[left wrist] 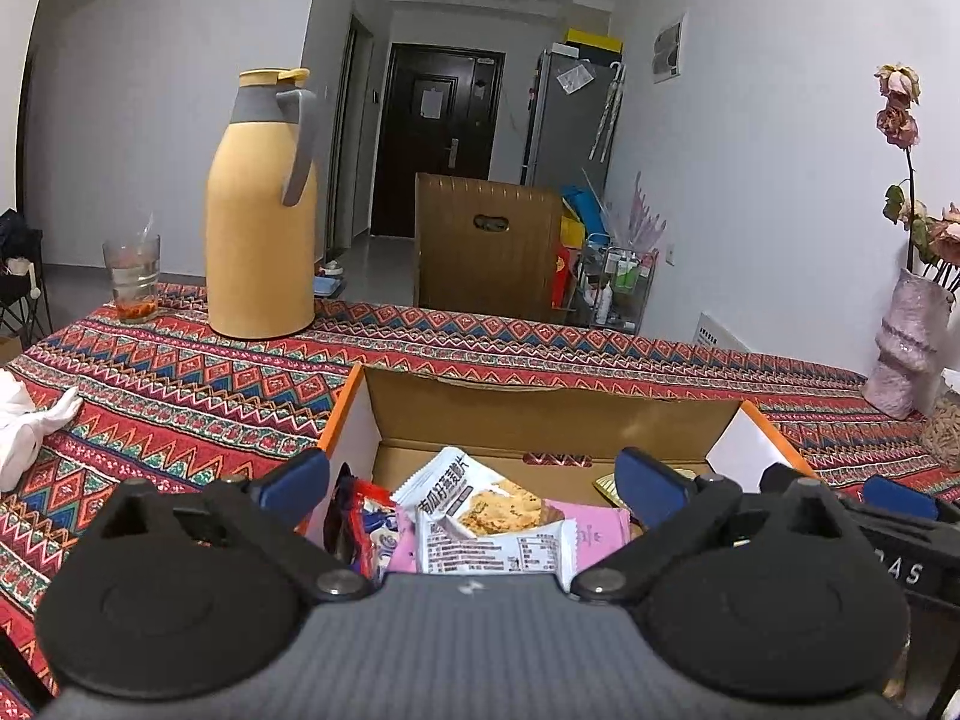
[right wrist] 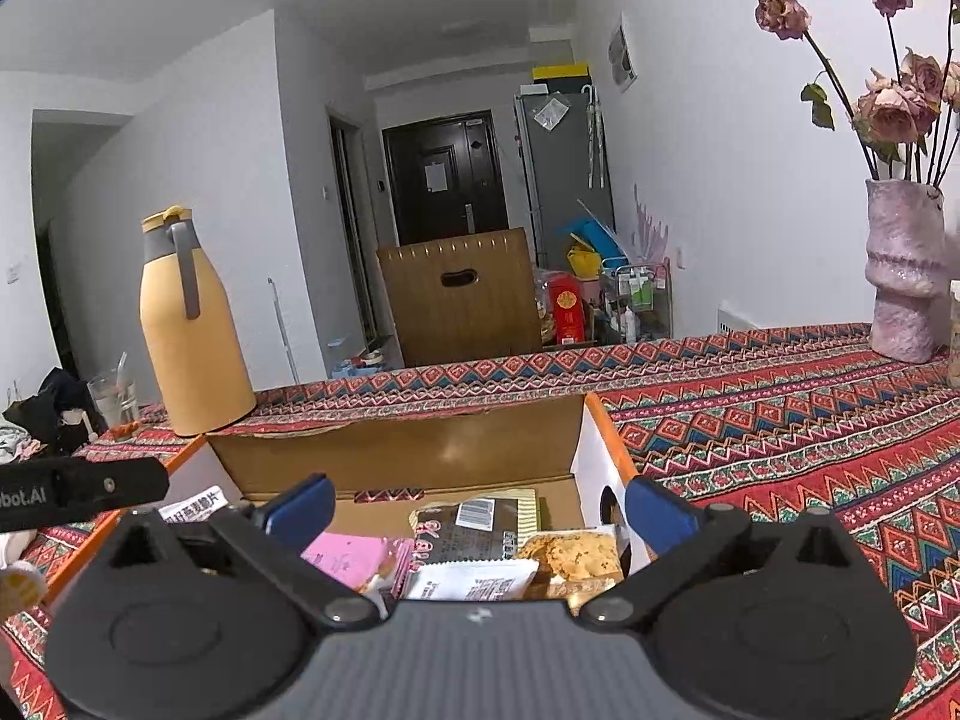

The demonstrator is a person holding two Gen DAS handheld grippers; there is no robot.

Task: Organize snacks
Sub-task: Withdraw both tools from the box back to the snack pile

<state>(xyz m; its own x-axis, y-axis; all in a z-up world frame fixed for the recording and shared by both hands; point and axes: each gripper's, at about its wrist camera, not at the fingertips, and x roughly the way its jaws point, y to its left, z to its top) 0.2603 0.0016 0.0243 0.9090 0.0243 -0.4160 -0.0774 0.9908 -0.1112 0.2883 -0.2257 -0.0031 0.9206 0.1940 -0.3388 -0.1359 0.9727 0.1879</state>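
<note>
- Left wrist view, far left edge: white cloth point(left wrist: 27, 426) lying on bench point(left wrist: 180, 372), which has a red patterned cover.
- Upper left: glass point(left wrist: 132, 279) w/ reddish bits at bottom, just beside tall yellow thermos point(left wrist: 261, 204) w/ grey handle; both upright on bench.
- Centre: open cardboard box point(left wrist: 540, 414) w/ orange rim, on bench, lower middle of frame.
- Inside box: red packet point(left wrist: 360, 516) at left wall, white cracker packet point(left wrist: 474, 498) in middle lying over pink packet point(left wrist: 594, 531), white packet w/ printed text point(left wrist: 498, 549) in front.
- Left gripper point(left wrist: 474, 483) above box's near side; blue fingers point(left wrist: 297, 480) spread wide, nothing held betw. them.
- Lower right: part of other gripper's black body visible, beside box's right wall.
- Far right: pink vase point(left wrist: 906, 348) w/ dried roses on bench.
- Right wrist view, left edge: left gripper's black arm poking in at mid-left, over box's left rim.
- Upper left: same thermos point(right wrist: 192, 324), glass point(right wrist: 114, 399) to its left.
- Centre bottom: box point(right wrist: 396, 450); pink packet point(right wrist: 348, 558), dark packet w/ barcode point(right wrist: 474, 531), cracker packet point(right wrist: 570, 555), white packet point(right wrist: 474, 582) inside.
- Right gripper point(right wrist: 480, 507) over box, fingers point(right wrist: 657, 513) wide apart, empty; right-hand finger sits at box's right wall.
- Behind bench, centre: wooden chair back point(right wrist: 459, 294).
- Upper right: vase point(right wrist: 903, 270) w/ roses on bench.
</note>
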